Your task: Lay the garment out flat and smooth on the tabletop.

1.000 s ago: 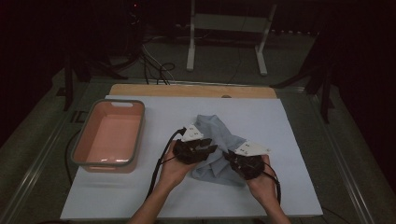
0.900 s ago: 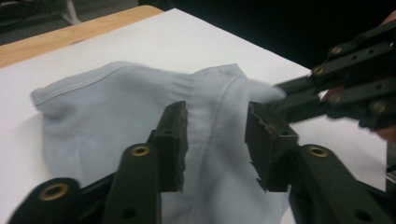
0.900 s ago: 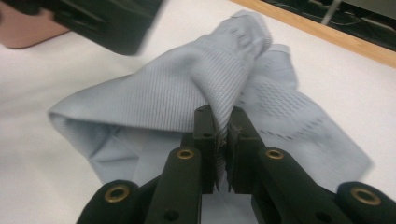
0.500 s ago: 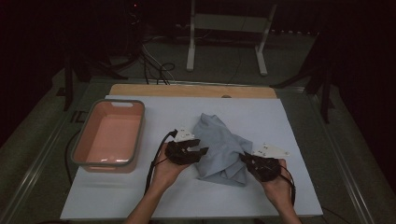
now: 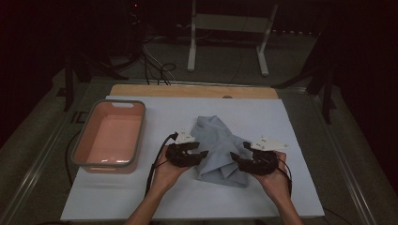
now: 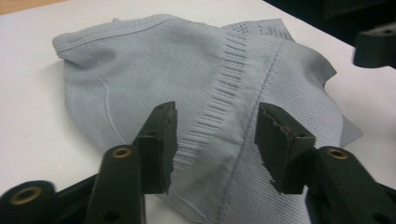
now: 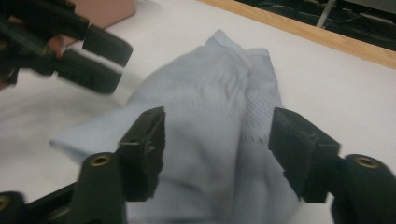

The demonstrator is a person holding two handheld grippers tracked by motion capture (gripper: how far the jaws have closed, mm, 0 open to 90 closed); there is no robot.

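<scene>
A crumpled light blue-grey knit garment (image 5: 218, 147) lies on the white table top (image 5: 291, 117), seen close in the left gripper view (image 6: 187, 79) and in the right gripper view (image 7: 205, 116). My left gripper (image 5: 199, 155) is at the garment's left edge, open, its jaws spread just above the ribbed seam (image 6: 215, 140) with nothing pinched. My right gripper (image 5: 236, 161) is at the garment's lower right edge, open wide over the cloth (image 7: 217, 154). The left gripper's jaws also show across the cloth in the right gripper view (image 7: 100, 58).
A salmon-pink tub with a grey rim (image 5: 111, 136) stands empty at the table's left. A wooden strip (image 5: 192, 91) runs along the far edge. Beyond it are a white stand (image 5: 225, 37) and cables (image 5: 155, 65) on the dark floor.
Both grippers have drawn apart from the middle of the garment to its left and right edges. The cloth now lies spread a little wider between them.
</scene>
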